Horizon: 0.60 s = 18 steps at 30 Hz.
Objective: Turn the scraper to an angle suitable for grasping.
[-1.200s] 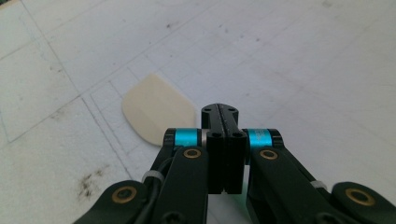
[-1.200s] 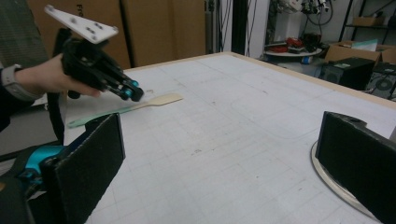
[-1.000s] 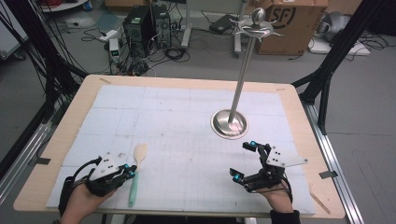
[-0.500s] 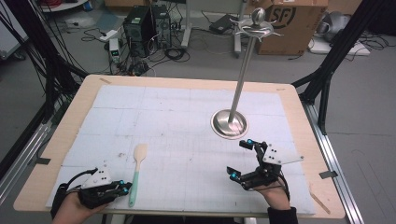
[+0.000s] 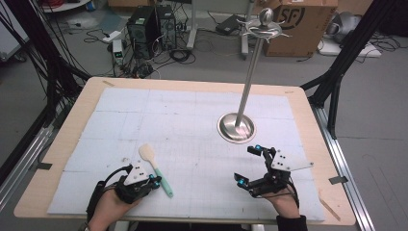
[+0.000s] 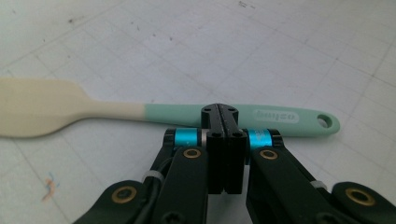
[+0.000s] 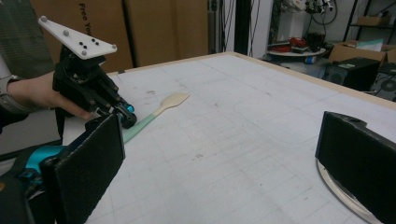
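Left claw (image 6: 219, 112) noted closed, empty, just short of the spatula (image 6: 168, 116); handle lies crosswise ahead. Right claw (image 5: 250, 166) held wide, well apart.

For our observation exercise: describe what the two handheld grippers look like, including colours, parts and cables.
Both the left gripper and the right gripper are black, with bright blue bands near the jaws and brass-coloured pivot screws. Each carries a pale three-cornered plate dotted with small dark spots. Black cables trail back over the hands.
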{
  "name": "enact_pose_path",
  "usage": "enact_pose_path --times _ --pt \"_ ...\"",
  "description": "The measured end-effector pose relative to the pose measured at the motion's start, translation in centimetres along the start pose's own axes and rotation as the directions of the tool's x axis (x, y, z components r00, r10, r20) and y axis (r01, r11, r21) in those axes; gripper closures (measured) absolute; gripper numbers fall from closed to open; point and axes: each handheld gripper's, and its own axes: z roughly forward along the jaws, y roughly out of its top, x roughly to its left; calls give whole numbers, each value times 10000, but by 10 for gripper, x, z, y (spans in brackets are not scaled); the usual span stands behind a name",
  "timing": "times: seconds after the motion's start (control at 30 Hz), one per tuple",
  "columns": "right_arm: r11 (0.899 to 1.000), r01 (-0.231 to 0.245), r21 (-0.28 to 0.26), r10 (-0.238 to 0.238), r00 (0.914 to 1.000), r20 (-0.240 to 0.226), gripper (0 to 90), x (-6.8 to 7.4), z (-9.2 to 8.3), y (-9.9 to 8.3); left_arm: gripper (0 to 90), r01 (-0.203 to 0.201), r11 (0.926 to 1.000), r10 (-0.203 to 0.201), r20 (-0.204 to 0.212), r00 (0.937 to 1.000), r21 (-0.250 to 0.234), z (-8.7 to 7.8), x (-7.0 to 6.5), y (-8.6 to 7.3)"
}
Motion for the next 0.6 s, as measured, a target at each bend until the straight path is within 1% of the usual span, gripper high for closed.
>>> enact_pose_path --times 0.07,0.1,0.13,0.2,0.23,0.3,0.33,0.37,0.47,0.5,0.53,0.57,0.6 --pt "10000 -25 13 25 10000 31 2 0 -2 -1 898 38 10000 -38 0 10000 -10 0 0 1" --pt "10000 -23 -7 23 10000 72 2 0 -3 -1 898 415 9991 -414 85 9991 -65 -1 4 3" --pt "10000 -29 -24 30 10000 91 2 0 -4 -1 897 646 9978 -645 57 9979 -167 -2 7 6" --pt "10000 -64 -59 64 9999 106 2 0 -6 -1 898 971 9944 -982 -233 9949 -419 -4 14 13" --pt "10000 -75 -50 75 9999 97 2 1 -7 -2 898 971 9944 -982 -233 9949 -419 -4 14 13" --pt "10000 -68 -64 69 9999 120 2 1 -9 -2 897 1145 9916 -1185 -693 9905 -595 -1 21 21" --pt "9999 -75 -82 76 9998 157 2 1 -11 -2 898 1228 9910 -1271 -873 9880 -534 2 24 25" --pt "9999 -51 -150 54 9998 202 2 0 -12 -3 898 1081 9930 -1129 -1140 9871 -476 10 29 31" --pt "9998 -113 -133 116 9997 234 2 1 -15 -4 897 1025 9930 -1088 -1160 9873 -593 16 34 32" --pt "9999 -129 -110 132 9996 246 2 1 -15 -4 898 1032 9928 -1104 -1313 9852 -609 19 37 32" --pt "9999 -117 -106 119 9996 264 2 1 -15 -5 898 1309 9899 -1377 -1463 9796 -549 23 44 31" --pt "9999 -106 -102 109 9996 278 2 1 -16 -5 897 1309 9899 -1377 -1463 9796 -549 23 44 31" --pt "9999 -106 -102 109 9996 278 2 1 -16 -5 897 1432 9879 -1507 -1492 9772 -601 24 46 31"
